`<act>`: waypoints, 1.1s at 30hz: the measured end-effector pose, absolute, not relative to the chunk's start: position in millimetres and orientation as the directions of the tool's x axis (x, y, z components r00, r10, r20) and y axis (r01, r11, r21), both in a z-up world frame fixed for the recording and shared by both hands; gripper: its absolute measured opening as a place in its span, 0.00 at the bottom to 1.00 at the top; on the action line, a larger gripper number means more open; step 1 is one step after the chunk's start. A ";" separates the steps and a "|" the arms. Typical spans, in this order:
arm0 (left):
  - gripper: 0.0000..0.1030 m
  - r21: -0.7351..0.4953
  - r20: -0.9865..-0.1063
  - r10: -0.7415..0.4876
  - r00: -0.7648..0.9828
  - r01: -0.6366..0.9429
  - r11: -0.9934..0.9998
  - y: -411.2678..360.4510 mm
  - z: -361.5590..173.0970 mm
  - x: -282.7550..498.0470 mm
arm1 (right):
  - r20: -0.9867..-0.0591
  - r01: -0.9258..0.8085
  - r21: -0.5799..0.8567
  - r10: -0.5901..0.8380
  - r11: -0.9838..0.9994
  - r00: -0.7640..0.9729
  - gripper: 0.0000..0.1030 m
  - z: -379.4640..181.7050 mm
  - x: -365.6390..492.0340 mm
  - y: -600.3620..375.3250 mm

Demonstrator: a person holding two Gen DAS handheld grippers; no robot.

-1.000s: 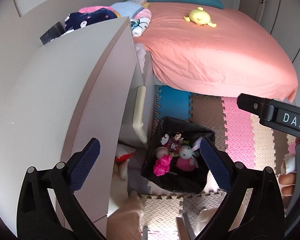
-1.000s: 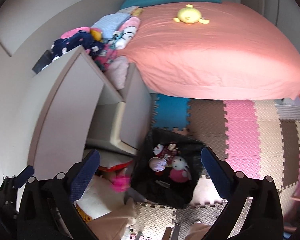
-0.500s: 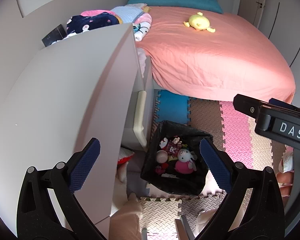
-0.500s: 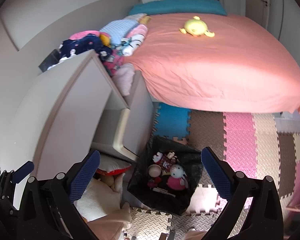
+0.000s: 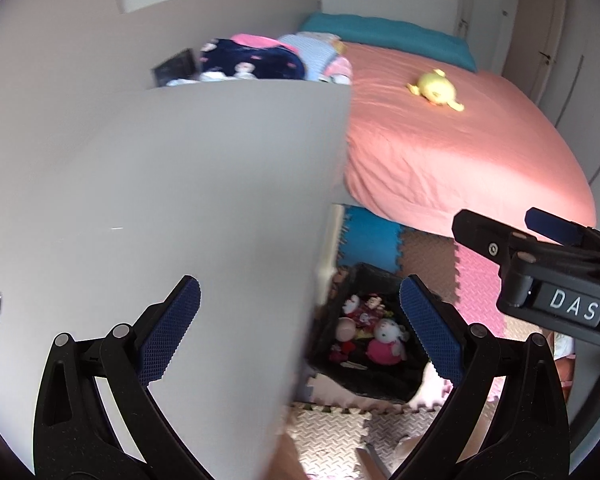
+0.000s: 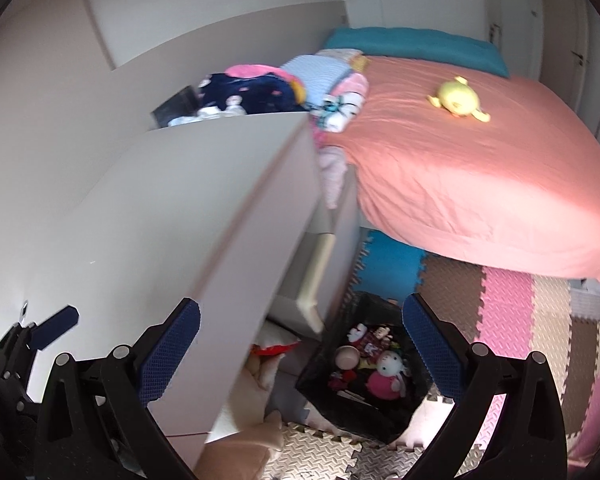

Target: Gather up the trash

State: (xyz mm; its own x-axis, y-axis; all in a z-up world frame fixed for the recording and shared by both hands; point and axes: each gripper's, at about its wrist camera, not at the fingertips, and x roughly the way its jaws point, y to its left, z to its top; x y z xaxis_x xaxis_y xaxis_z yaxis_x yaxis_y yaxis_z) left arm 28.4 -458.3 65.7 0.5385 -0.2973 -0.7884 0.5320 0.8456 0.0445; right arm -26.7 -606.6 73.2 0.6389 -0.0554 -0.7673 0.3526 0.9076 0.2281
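Salmon-pink sheet [image 6: 480, 176] over the bed, teal pillow [image 6: 416, 46] at its head, yellow plush [image 6: 458, 100] on top. Navy blanket [image 5: 252, 62] with pale prints, light blue cloth [image 6: 320, 80] beside. Pale grey table [image 5: 160, 220]. Floor mats [image 6: 508, 312] in blue, brown, pink, beige and grey, with a fine ribbed texture. Black bin [image 6: 364, 408] with red, pink and white toys [image 6: 380, 372]. Black tongs, left [image 5: 300, 330] and right [image 6: 300, 332], with dark blue cross-hatched pads [image 6: 168, 352]; white "DAS" lettering on a black label [image 5: 572, 308].
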 end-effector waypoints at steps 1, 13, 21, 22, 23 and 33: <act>0.94 0.047 -0.784 -0.292 0.547 0.521 0.852 -446.6 69.3 30.4 | -0.765 0.342 0.225 -0.051 0.912 0.641 0.98 75.5 -24.0 -597.6; 0.94 0.026 -0.777 -0.199 0.597 0.346 0.938 -297.4 87.0 48.8 | -0.756 0.143 0.217 0.073 0.966 0.651 0.98 92.0 12.7 -454.4; 0.94 0.037 -0.785 -0.088 0.613 0.187 0.982 -187.9 77.7 51.6 | -0.757 0.034 0.218 0.146 0.975 0.636 0.98 87.6 19.6 -367.5; 0.94 0.037 -0.787 -0.072 0.613 0.163 0.986 -173.6 74.7 51.2 | -0.759 0.022 0.217 0.155 0.976 0.632 0.98 85.4 20.8 -355.6; 0.94 0.040 -0.789 -0.057 0.612 0.145 0.989 -161.3 71.9 51.1 | -0.763 0.011 0.217 0.162 0.976 0.625 0.98 83.1 21.9 -346.3; 0.94 0.025 -0.807 0.006 0.591 0.024 0.999 -67.1 41.2 46.0 | -0.805 -0.045 0.186 0.179 0.981 0.566 0.98 49.5 20.3 -269.7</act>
